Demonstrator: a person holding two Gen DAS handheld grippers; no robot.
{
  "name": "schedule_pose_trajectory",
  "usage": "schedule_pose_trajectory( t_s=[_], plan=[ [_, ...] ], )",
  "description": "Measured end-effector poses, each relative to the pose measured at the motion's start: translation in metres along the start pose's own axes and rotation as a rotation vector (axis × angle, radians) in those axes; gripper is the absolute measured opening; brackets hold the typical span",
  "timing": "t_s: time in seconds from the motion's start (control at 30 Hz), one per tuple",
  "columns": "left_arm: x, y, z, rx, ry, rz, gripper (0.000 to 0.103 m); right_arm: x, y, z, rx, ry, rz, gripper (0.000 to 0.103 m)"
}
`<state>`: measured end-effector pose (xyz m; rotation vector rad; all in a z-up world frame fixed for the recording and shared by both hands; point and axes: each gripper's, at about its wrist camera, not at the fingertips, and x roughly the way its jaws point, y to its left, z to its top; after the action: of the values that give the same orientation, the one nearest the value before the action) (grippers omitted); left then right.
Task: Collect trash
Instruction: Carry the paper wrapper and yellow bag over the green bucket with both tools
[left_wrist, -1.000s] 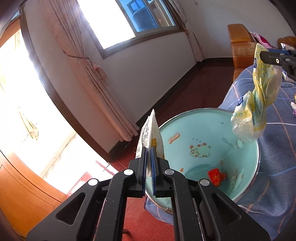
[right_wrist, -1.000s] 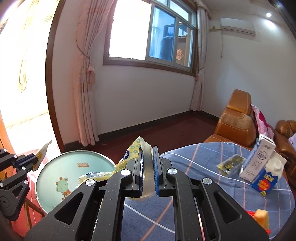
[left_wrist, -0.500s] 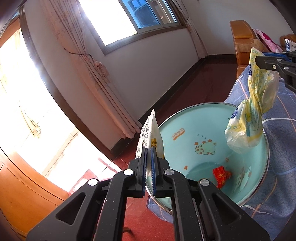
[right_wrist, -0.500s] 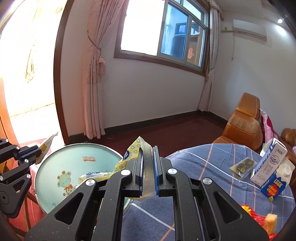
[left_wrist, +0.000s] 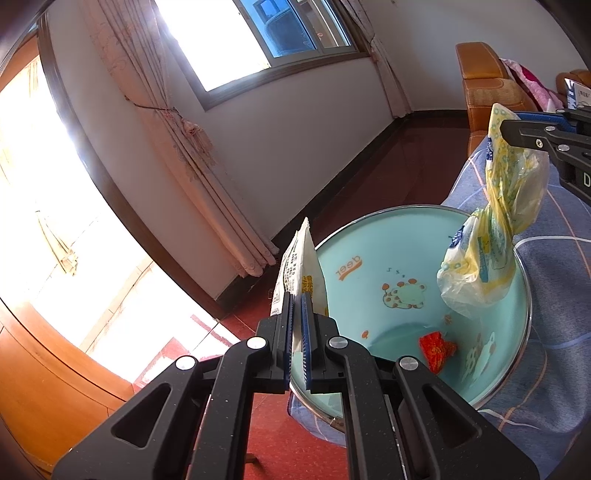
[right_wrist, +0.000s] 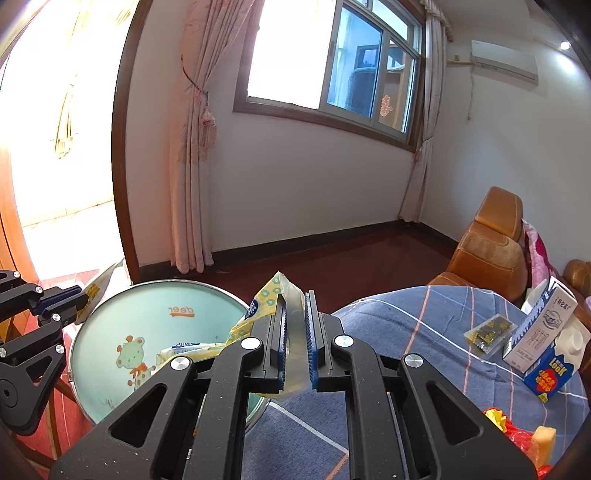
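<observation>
- The crinkly yellow plastic bag (left_wrist: 491, 236) is hanging lower and further over the round light-blue basin (left_wrist: 369, 254) than a second ago.
- The right gripper (right_wrist: 294, 339) holding it is coming closer to the basin.

The left hand-held gripper (left_wrist: 297, 314) points forward and downward, its two black fingers drawn together so that the blue ribbed pads (left_wrist: 306, 325) pinch a flat white-and-yellow snack packet (left_wrist: 301, 266) that stands upright out of the tips. The right hand-held gripper (right_wrist: 294, 332) is tilted down in much the same way, its jaws nearly closed with the pads clamped on the neck of a yellow patterned plastic bag (right_wrist: 271, 291), whose bulk hangs below the fingertips. In the left wrist view the right one enters from the right edge, well apart from the left one and higher in the picture.
</observation>
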<state>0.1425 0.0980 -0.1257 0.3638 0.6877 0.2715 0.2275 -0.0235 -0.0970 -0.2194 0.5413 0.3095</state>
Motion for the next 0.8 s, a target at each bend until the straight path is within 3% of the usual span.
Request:
schedule_pose_trajectory(
  t_s=[0.7, 0.77, 0.8],
  plan=[
    [-0.0011, -0.0062, 0.0005, 0.006, -0.003, -0.013, 0.006, 0.0014, 0.0028, -0.0011, -0.010, 0.005, 0.005, 0.010],
    [-0.0012, -0.0076, 0.0011, 0.008, -0.007, -0.013, 0.009, 0.0037, 0.0033, -0.0011, -0.009, 0.016, 0.018, 0.012],
    [-0.0017, -0.0087, 0.0015, 0.009, -0.011, -0.012, 0.013, 0.0040, 0.0035, -0.0011, -0.007, 0.015, 0.022, 0.018]
  ],
)
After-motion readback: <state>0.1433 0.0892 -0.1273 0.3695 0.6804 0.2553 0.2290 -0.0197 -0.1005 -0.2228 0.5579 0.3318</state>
